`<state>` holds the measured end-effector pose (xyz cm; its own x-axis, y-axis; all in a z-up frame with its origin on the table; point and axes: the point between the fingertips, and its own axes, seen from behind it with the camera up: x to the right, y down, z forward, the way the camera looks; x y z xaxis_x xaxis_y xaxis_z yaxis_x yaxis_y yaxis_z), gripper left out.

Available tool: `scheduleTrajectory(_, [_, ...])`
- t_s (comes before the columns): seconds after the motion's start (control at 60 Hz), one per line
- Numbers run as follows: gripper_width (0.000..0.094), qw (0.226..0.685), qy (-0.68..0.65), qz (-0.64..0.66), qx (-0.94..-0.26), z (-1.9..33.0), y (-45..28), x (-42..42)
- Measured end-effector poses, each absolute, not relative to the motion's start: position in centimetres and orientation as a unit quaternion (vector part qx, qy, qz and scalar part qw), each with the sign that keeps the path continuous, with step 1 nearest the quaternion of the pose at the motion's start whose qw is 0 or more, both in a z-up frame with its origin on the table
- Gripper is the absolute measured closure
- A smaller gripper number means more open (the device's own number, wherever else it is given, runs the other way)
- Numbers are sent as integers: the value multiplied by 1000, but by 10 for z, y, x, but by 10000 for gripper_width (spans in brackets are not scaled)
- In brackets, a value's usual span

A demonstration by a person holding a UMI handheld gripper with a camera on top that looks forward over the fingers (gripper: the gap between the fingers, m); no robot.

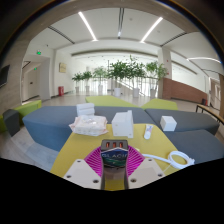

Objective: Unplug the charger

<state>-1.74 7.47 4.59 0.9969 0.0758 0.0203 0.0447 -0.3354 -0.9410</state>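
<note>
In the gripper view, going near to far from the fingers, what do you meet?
Gripper shut on black charger → white box on the yellow table → grey sofa → potted plants.

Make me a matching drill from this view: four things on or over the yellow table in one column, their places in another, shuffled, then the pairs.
Things:
1. black charger
2. white cable
3. white box
4. tissue pack

Places:
A. upright beyond the fingers, mid-table
B. looped on the table, right of the hand-held gripper
C. between the pink pads
D. far left part of the table

Pairs: 1-C, 2-B, 3-A, 4-D
</note>
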Motion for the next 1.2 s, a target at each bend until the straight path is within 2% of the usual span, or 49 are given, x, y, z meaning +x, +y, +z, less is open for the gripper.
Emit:
scheduleTrajectory(0.133, [759, 562, -54, 13, -825, 49, 78, -17])
scheduleTrajectory(0.183, [760, 566, -53, 17, -822, 64, 80, -16])
scheduleTrajectory(0.25, [760, 631, -53, -11, -774, 134, 75, -6])
scheduleTrajectory(0.333, [759, 664, -54, -17, -745, 206, 69, 1])
scheduleTrajectory(0.383, [761, 673, -42, -4, -739, 232, 63, 9])
scheduleTrajectory(0.433, [760, 670, -36, -17, -741, 242, 56, 25])
scheduleTrajectory(0.5, [756, 648, -33, -38, -760, 227, 56, 58])
scheduleTrajectory(0.683, [747, 488, -26, -50, -871, 50, 21, 112])
scheduleTrajectory(0.767, [733, 442, -36, -65, -894, -7, 15, 124])
scheduleTrajectory(0.833, [716, 457, -30, -59, -887, -6, 14, 126])
scheduleTrajectory(0.983, [563, 440, -38, -69, -894, -11, 20, 127])
scheduleTrajectory(1.017, [480, 426, -42, -74, -901, -10, 14, 129])
scheduleTrajectory(1.083, [211, 414, -31, -85, -906, -5, 6, 136])
scheduleTrajectory(1.117, [105, 415, -31, -78, -906, 1, 3, 133])
scheduleTrajectory(1.133, [77, 416, -32, -71, -906, 3, 1, 130])
scheduleTrajectory(1.2, [97, 417, -35, -47, -907, 21, -14, 121])
